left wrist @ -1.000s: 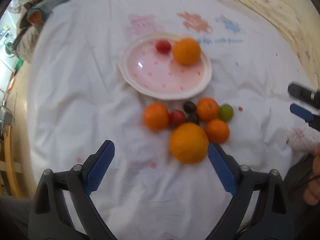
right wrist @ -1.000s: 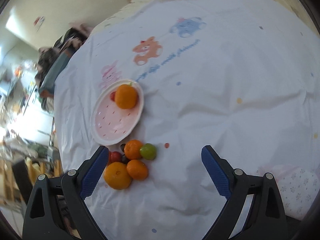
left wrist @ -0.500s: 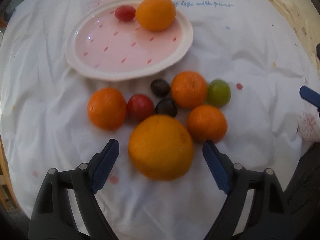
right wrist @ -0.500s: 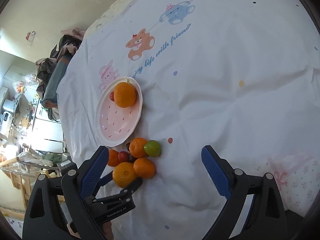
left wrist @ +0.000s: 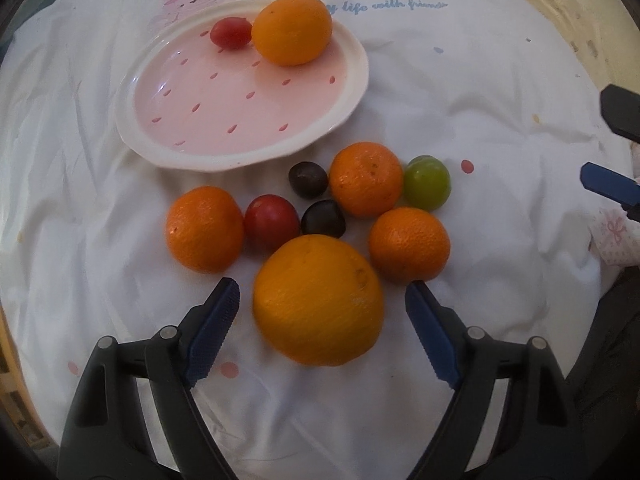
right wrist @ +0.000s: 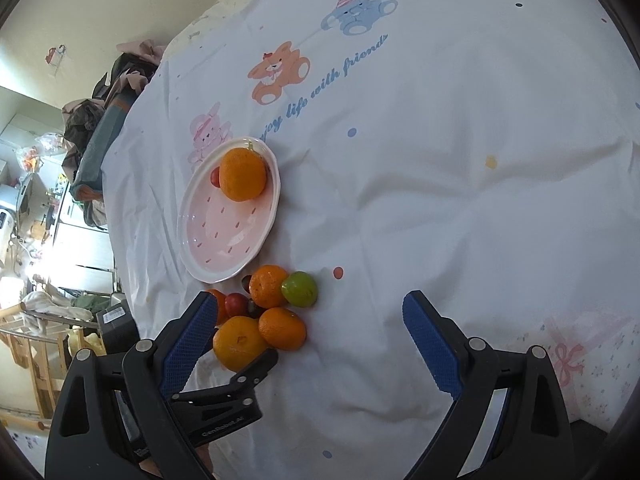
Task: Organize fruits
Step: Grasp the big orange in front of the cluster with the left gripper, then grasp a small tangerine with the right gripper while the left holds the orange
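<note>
Directly between the spread fingers of the left gripper [left wrist: 322, 306] a large orange [left wrist: 318, 300] is framed, untouched, on the white cloth [left wrist: 460, 100]. Beyond it, a pink plate [left wrist: 240, 96] is seen. The right gripper [right wrist: 310, 340] is held wide apart over bare cloth.

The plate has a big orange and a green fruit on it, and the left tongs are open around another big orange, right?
Not quite. Beside the big orange on the plate lies a small red fruit, as the left wrist view shows. The green fruit lies on the cloth. The left tongs are open around another orange.
</note>
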Tool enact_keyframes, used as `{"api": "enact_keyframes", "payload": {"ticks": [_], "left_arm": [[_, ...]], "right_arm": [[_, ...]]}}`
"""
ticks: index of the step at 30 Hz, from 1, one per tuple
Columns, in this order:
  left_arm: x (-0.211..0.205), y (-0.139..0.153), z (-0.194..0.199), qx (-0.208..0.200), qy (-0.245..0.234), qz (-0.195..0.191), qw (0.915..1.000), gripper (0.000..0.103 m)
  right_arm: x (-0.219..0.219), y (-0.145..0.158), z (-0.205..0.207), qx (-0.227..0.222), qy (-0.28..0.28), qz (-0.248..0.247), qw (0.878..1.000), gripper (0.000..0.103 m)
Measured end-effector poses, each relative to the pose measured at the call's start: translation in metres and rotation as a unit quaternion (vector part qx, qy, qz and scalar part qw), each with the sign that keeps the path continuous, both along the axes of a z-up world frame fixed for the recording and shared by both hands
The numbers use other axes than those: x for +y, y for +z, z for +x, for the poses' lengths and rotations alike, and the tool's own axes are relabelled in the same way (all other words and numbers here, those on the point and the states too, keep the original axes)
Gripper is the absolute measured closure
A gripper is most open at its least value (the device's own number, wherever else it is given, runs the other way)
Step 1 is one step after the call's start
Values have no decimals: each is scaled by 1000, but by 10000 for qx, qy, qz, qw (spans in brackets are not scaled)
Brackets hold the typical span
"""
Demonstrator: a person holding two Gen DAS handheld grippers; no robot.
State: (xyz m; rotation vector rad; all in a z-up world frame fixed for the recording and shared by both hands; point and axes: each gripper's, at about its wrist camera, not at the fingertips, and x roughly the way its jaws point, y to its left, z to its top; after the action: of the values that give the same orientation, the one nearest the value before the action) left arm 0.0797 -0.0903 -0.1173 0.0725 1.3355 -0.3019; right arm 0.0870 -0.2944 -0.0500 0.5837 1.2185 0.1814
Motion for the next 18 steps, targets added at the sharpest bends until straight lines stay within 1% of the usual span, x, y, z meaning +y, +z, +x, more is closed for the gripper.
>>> {"api": "enact_keyframes", "payload": {"ticks": [1,3,4,5,8,11,13,16,18], "left_arm": [[6,-2,-3,-12,34,-56,10000,20],[14,-7,-2,90,113,-157,9998,31],[16,-8,-2,136,93,-294,9994,38],[16,-7,-2,128,52,-410,9991,43],[14,-3,-6,-30,-103,-360,9993,45],[18,1,-10,140,-115,-434,9989,46],[23,14,-17,185,-145,-512,9984,46],[37,43,-30,-6,-197,-549,9983,46],[52,59,-33,-38,-113,-610,9981,46]], "right_arm": [[1,0,0,4,9,-8,10000,7],[3,0,0,-5,39,-29,10000,7],[4,0,0,-10,57,-67,10000,7],[5,0,1,-14,74,-115,9999,7],[7,-2,1,15,98,-205,9997,7],[7,-4,0,49,104,-283,9995,7],[8,-5,0,67,112,-329,9994,7],[10,-6,0,74,142,-384,9991,7],[14,-7,0,89,187,-410,9989,7]]}}
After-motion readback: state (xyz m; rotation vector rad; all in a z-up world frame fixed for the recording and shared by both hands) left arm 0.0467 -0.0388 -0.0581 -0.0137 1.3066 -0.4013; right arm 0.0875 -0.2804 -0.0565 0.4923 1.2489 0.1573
